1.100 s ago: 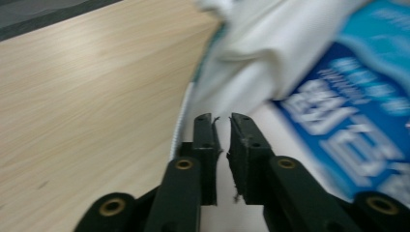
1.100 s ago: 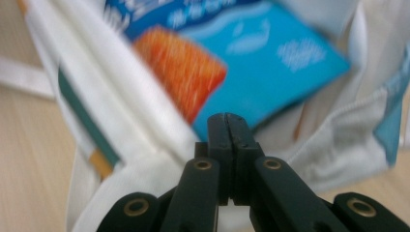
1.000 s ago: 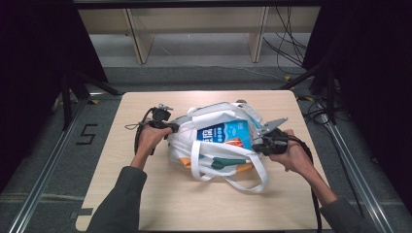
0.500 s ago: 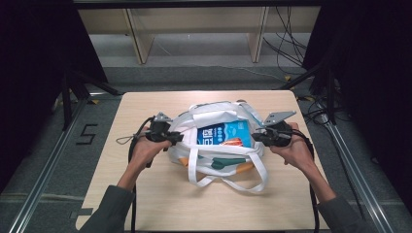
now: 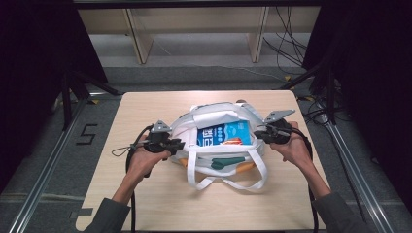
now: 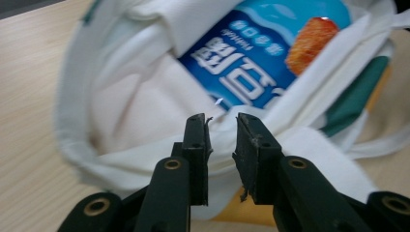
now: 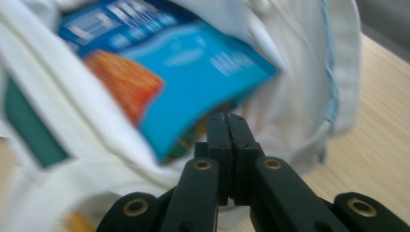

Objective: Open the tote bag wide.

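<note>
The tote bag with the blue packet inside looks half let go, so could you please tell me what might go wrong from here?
1. The left gripper has just been opening; the bag's rim sits loosely between its jaws, so that side may sag shut.
2. The right gripper is shut at the opposite rim of the tote bag; pulling on one side alone could drag the bag across the table.
3. The blue packet lies near the mouth and might slide out.

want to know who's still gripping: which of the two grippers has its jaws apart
The left gripper: a gap shows between its jaws at the white tote bag rim. The right gripper has its jaws pressed together.
</note>
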`<state>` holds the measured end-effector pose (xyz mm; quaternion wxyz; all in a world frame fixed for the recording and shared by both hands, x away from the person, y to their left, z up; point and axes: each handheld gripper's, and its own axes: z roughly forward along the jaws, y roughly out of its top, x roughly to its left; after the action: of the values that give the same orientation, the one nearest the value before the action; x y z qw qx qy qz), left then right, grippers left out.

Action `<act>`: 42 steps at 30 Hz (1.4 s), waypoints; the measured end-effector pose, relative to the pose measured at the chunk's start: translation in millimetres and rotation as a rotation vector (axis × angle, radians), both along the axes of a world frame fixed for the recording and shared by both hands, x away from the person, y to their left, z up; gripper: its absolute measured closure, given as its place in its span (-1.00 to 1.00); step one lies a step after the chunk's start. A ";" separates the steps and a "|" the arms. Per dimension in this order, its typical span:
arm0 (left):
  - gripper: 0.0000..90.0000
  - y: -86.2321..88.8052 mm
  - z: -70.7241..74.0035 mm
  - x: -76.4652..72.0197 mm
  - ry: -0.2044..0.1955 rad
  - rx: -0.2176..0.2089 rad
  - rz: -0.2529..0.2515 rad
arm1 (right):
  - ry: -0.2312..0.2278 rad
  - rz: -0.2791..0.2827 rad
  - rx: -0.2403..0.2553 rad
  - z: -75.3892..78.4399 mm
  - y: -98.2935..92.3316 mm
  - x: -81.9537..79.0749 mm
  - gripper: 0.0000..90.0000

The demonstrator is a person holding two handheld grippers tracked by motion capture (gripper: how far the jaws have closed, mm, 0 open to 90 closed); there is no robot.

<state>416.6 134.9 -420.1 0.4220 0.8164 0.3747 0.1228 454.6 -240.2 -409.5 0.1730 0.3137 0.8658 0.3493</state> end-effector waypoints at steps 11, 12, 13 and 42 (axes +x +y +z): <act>0.94 -3.9 -40.0 -4.1 0.105 0.016 -0.035 | 0.126 0.110 -0.041 -37.0 15.8 -36.0 1.00; 0.94 -6.4 -36.9 -6.0 0.082 0.045 -0.044 | 0.110 0.123 -0.038 -35.0 16.0 -34.8 1.00; 0.94 -8.1 -32.6 -8.1 0.052 0.080 -0.057 | 0.088 0.136 -0.047 -32.1 15.5 -33.8 1.00; 0.56 20.6 -11.5 -30.5 0.004 -0.074 0.005 | -0.029 0.040 0.105 0.4 -11.4 -41.0 0.94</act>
<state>386.1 155.5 -431.6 0.4510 0.7994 0.3818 0.1083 413.6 -251.6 -409.1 0.1617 0.3000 0.8498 0.4022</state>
